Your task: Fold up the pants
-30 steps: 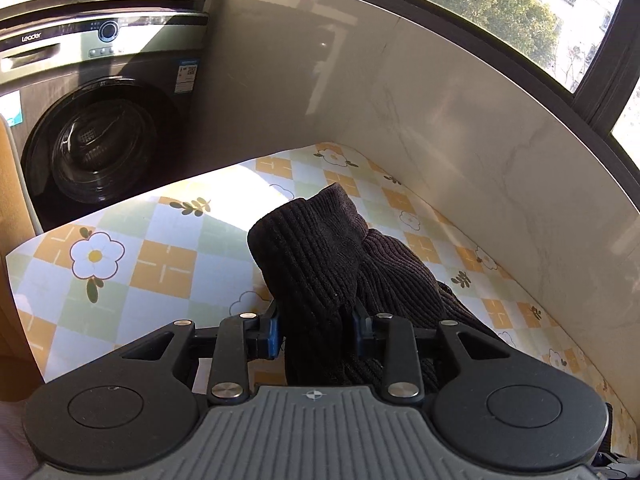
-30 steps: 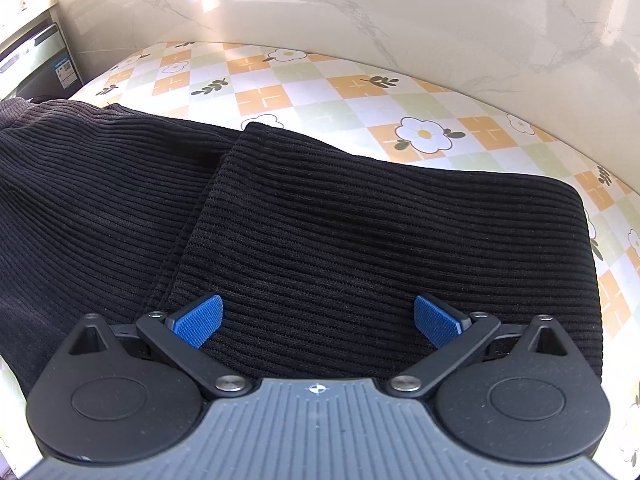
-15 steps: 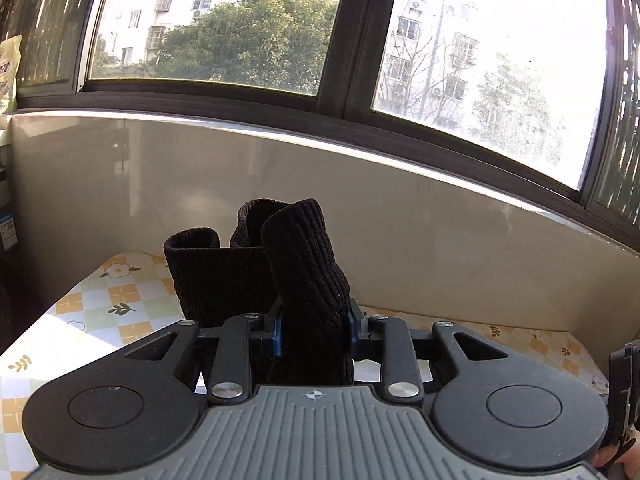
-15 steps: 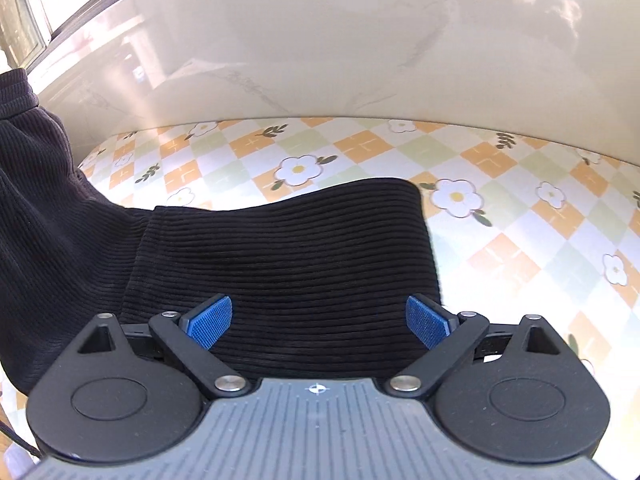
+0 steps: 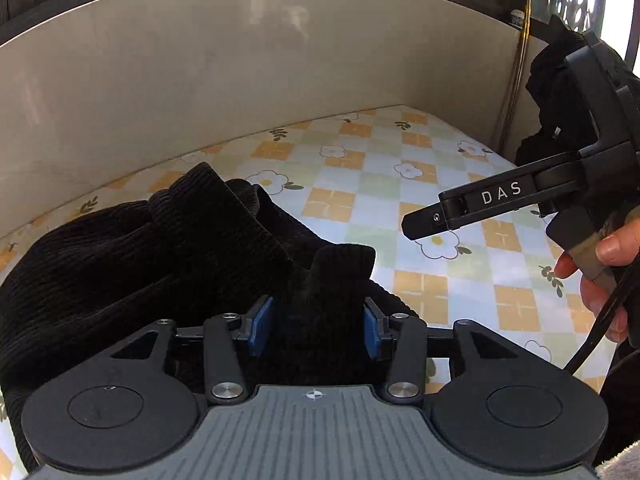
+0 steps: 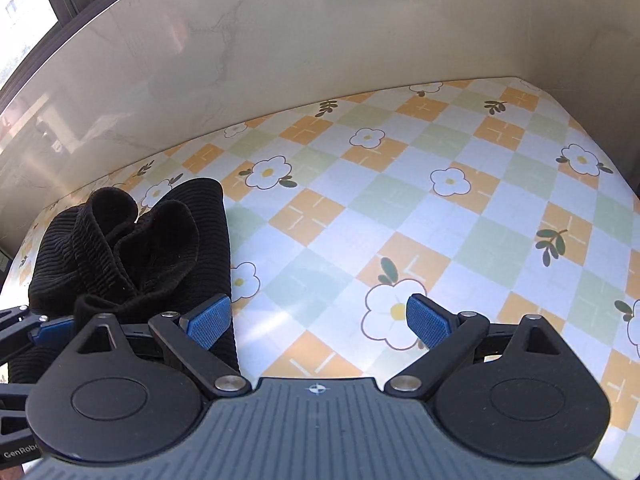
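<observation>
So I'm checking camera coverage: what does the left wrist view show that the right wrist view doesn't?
Only the left wrist view: the hand gripping the right gripper's handle, and the pants cuff standing between the left gripper's opening jaws.

Only the right wrist view: the right gripper open from behind, with nothing but the floral cloth between its pads.

Both: the bunched black pants, the cloth and the pale wall.
</observation>
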`<state>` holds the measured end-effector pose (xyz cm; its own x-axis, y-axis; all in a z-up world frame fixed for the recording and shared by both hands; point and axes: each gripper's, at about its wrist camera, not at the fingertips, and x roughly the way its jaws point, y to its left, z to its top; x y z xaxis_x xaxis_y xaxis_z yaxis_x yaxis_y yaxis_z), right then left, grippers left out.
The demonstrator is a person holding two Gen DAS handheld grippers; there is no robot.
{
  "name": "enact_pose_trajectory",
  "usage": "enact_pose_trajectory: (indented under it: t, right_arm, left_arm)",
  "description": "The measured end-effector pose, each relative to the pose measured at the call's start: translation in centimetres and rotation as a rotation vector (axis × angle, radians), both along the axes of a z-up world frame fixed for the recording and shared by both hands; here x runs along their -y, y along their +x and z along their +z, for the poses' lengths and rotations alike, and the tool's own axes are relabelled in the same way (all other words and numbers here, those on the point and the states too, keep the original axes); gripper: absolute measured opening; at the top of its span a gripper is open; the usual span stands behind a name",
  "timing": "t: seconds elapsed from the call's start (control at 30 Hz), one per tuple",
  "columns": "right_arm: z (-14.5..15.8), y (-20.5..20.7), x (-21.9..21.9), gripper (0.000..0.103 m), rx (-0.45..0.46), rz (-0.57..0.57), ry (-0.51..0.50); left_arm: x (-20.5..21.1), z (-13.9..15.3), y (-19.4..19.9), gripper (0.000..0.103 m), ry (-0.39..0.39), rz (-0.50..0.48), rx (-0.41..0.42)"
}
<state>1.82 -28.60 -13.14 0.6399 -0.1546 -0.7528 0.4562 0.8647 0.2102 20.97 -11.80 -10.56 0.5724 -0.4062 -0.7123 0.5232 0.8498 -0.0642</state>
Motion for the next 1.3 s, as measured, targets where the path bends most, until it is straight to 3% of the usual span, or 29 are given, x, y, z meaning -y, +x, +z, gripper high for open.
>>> enact_pose_trajectory:
  t: [0.03, 0.1, 0.23, 0.37, 0.47, 0.57, 0.63, 0.7, 0.73, 0.8, 0.83, 0.87, 0.97, 1.03, 1.17, 1.2, 1.23, 1.3]
  right_arm:
    - [0.1, -0.4, 0.0, 0.096, 0.002, 0.002, 0.001]
    - [0.4, -0.5, -0.2, 0.096, 0.005, 0.012, 0.002]
    - [1.2, 0.1, -1.3, 0.096, 0.021, 0.059, 0.014]
    - [2.2, 1.4, -3.2, 0.096, 0.052, 0.139, 0.033]
    - [2.5, 2.5, -5.1, 0.096, 0.055, 0.21, 0.058]
    - [1.9, 3.8, -7.0, 0.096, 0.027, 0.285, 0.093]
    - [1.1, 4.7, -7.9, 0.096, -0.004, 0.314, 0.102]
    - [0.1, 5.5, -8.8, 0.094, -0.043, 0.337, 0.117]
    - [-0.2, 5.8, -9.0, 0.089, -0.052, 0.344, 0.131]
    - [-0.2, 6.5, -9.7, 0.068, -0.057, 0.354, 0.138]
    - [0.4, 6.7, -10.1, 0.046, -0.05, 0.348, 0.087]
    - [1.1, 6.8, -10.4, 0.033, -0.033, 0.341, 0.041]
    - [3.7, 5.4, -9.4, 0.026, 0.157, 0.327, 0.06]
    - [4.5, 4.5, -8.6, 0.026, 0.206, 0.329, 0.062]
    - [1.2, 4.5, -6.2, 0.027, 0.061, 0.255, 0.095]
    - [-0.1, 4.6, -5.4, 0.032, 0.002, 0.225, 0.133]
    - [-0.5, 4.2, -4.7, 0.043, -0.006, 0.202, 0.165]
    - [0.3, 3.7, -4.4, 0.059, 0.01, 0.186, 0.125]
  left_arm:
    - [-0.2, 0.2, -0.2, 0.066, -0.047, 0.005, -0.007]
    - [-0.8, 1.1, -0.2, 0.076, -0.152, 0.001, -0.038]
    - [-3.0, 3.4, -0.3, 0.075, -0.314, 0.064, -0.05]
    - [-8.2, 5.6, -1.4, 0.073, -0.415, 0.273, -0.042]
    - [-12.4, 4.9, -2.5, 0.057, -0.358, 0.483, -0.048]
    - [-15.5, 2.2, -3.5, 0.035, -0.3, 0.646, -0.138]
    - [-16.7, 0.5, -4.4, 0.026, -0.301, 0.703, -0.195]
    - [-17.4, -0.5, -5.4, 0.025, -0.31, 0.711, -0.209]
    - [-17.3, -0.6, -5.6, 0.026, -0.305, 0.705, -0.204]
    - [-17.2, -0.2, -5.9, 0.026, -0.283, 0.688, -0.189]
    - [-17.5, 0.1, -5.9, 0.025, -0.275, 0.681, -0.188]
    - [-17.8, 0.4, -5.8, 0.025, -0.27, 0.674, -0.19]
    - [-18.2, 1.1, -5.7, 0.025, -0.268, 0.659, -0.2]
    - [-17.8, 1.1, -5.6, 0.026, -0.267, 0.63, -0.206]
    - [-16.0, 0.3, -5.0, 0.026, -0.192, 0.562, -0.221]
    - [-15.7, 0.2, -4.8, 0.026, -0.175, 0.552, -0.222]
    - [-15.5, 0.2, -4.7, 0.027, -0.163, 0.546, -0.225]
    - [-15.2, 0.1, -4.4, 0.029, -0.138, 0.534, -0.225]
